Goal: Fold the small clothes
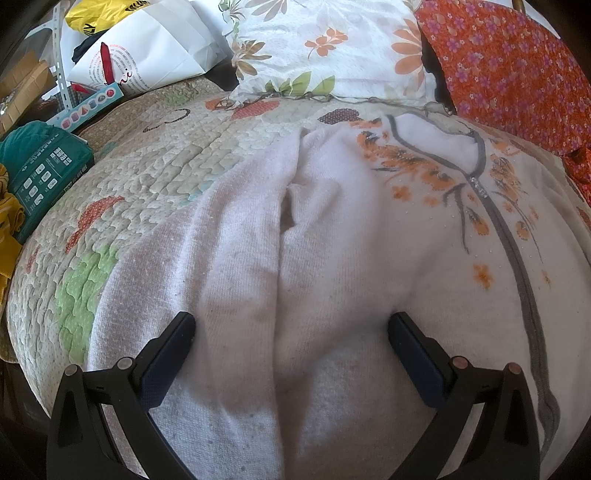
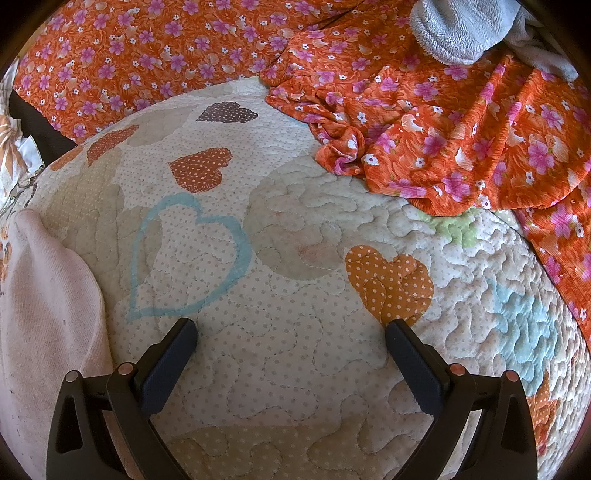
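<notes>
A quilted bedspread [image 2: 295, 369] covers the whole surface, cream with tiny dots, wavy stitching and patchwork hearts in orange, brown and pale blue. Crinkled orange cloth [image 2: 461, 147] with pink flowers is bunched along its far and right edges, with a fluffy grey fabric [image 2: 454, 29] beyond it. A soft white knit cardigan [image 1: 332, 258] lies spread flat on the quilt, front up, with a grey zip band, orange embroidered flowers and a long lengthwise fold. A flower-print pillow [image 1: 325, 48] sits behind it; a white paper bag [image 1: 155, 48] and a teal box [image 1: 44, 173] lie far left.

The left gripper [image 1: 291, 325] hovers over the cardigan's lower part, jaws spread wide, with only flat knit below them. The right gripper [image 2: 291, 332] is also wide apart, above bare quilt, with the cardigan's edge [image 2: 48, 295] just beside its left finger.
</notes>
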`<state>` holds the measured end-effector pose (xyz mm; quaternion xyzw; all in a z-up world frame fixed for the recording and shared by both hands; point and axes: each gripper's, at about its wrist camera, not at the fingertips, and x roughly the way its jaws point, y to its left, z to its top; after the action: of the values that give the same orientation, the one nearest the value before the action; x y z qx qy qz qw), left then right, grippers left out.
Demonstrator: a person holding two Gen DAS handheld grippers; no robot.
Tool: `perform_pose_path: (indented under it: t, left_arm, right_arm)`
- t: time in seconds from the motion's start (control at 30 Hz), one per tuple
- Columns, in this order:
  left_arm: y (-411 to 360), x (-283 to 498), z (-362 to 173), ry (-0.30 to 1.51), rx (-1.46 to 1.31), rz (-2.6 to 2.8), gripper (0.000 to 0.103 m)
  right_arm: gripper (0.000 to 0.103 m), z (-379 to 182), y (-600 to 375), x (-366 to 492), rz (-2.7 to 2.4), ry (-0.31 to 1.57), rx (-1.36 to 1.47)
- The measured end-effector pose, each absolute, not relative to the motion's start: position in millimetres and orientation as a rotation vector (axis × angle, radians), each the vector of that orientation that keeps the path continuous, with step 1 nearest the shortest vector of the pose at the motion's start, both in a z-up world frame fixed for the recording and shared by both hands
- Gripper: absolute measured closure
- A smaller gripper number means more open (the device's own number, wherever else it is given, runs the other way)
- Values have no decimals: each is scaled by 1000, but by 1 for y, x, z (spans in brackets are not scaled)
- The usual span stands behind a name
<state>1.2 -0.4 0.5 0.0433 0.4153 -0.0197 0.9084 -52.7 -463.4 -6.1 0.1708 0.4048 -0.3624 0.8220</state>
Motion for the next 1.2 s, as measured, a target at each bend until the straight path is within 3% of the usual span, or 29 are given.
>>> perform_pose_path:
  t: [1.2]
  left_arm:
    - [2,-5,1,831,22,-90,0]
  right_arm:
    - [0,-6,-463,-53,-771,861,364]
